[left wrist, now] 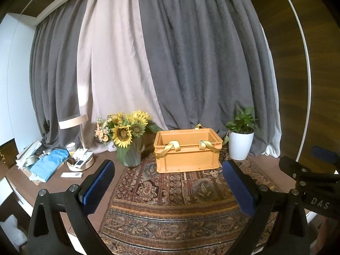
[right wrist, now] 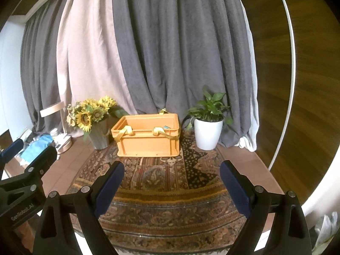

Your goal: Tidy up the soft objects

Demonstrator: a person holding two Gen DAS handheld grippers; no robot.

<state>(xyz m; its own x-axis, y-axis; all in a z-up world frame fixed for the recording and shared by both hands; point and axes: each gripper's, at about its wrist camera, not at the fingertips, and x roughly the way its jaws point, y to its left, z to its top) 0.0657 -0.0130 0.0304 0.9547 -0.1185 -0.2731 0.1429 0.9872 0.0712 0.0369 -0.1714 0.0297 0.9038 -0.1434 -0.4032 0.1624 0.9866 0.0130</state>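
Clearly, both the left gripper (left wrist: 167,182) and the right gripper (right wrist: 172,183) are held with jaws spread wide and empty, well short of the orange crate (left wrist: 188,152) standing on the rug (left wrist: 170,193). Yellow straps (left wrist: 173,146) draped over the crate's front rim could be snagged, and the sunflower vase (left wrist: 131,148) left of the crate or the potted plant (left wrist: 241,145) right of it could be knocked. Little of the crate's inside can be made out, so the soft things presumably inside are mostly hidden.

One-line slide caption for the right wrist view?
Open right gripper faces orange crate on patterned rug, between sunflowers and potted plant.
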